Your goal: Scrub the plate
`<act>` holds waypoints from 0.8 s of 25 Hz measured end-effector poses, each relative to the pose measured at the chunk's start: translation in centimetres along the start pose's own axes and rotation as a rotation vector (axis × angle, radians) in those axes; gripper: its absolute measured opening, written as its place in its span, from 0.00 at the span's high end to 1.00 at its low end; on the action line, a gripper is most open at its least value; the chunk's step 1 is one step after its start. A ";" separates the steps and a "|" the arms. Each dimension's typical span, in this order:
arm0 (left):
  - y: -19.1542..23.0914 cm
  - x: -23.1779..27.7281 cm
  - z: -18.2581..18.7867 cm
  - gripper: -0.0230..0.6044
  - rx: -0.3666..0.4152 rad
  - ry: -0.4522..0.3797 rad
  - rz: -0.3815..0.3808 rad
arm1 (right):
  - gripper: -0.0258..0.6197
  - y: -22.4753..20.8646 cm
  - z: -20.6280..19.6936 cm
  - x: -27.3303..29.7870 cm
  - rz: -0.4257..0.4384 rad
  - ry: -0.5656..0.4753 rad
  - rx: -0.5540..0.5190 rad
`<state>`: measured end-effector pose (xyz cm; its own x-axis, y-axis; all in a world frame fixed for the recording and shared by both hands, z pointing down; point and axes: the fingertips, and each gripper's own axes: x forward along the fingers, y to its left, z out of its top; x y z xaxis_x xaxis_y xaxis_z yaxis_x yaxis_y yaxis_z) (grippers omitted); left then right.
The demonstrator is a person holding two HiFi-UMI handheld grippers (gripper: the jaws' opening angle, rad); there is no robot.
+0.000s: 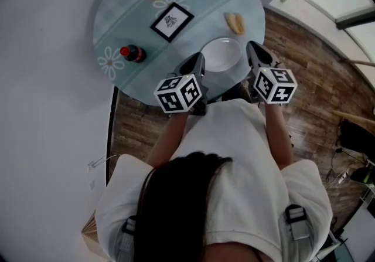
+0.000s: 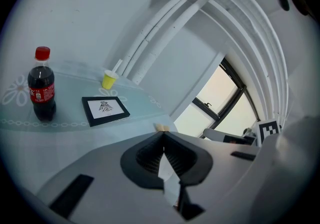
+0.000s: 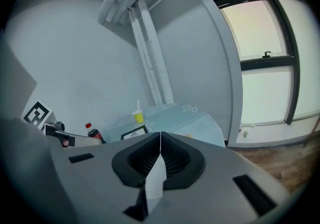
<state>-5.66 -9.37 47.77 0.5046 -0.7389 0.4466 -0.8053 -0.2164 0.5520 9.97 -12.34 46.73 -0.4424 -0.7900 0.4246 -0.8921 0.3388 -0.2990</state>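
Lying between both grippers was the round white plate (image 1: 221,54) | left gripper (image 1: 197,60) jaws closed, empty | right gripper (image 1: 255,50) likewise.

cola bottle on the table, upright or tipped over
Upright. In the left gripper view the cola bottle stands on its base on the table, with its red cap on top.

- Plate (image 1: 221,54): white, round, shallow, empty; lies flat, face up.
- Position: between the tips of the left gripper (image 1: 196,63) and right gripper (image 1: 256,51), just beside both; contact not determinable.
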 end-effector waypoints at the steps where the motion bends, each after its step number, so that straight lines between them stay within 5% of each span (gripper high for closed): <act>1: 0.0 -0.1 0.0 0.95 0.001 0.000 0.002 | 0.91 0.2 -0.1 0.0 0.001 0.002 -0.001; 20: 0.7 -0.6 0.0 0.95 -0.012 -0.008 0.011 | 0.91 1.4 -1.8 0.1 0.001 0.053 -0.044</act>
<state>-6.57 -9.14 47.89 0.4934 -0.7461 0.4471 -0.8069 -0.2008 0.5554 8.54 -11.03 47.91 -0.4467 -0.7619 0.4689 -0.8942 0.3630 -0.2621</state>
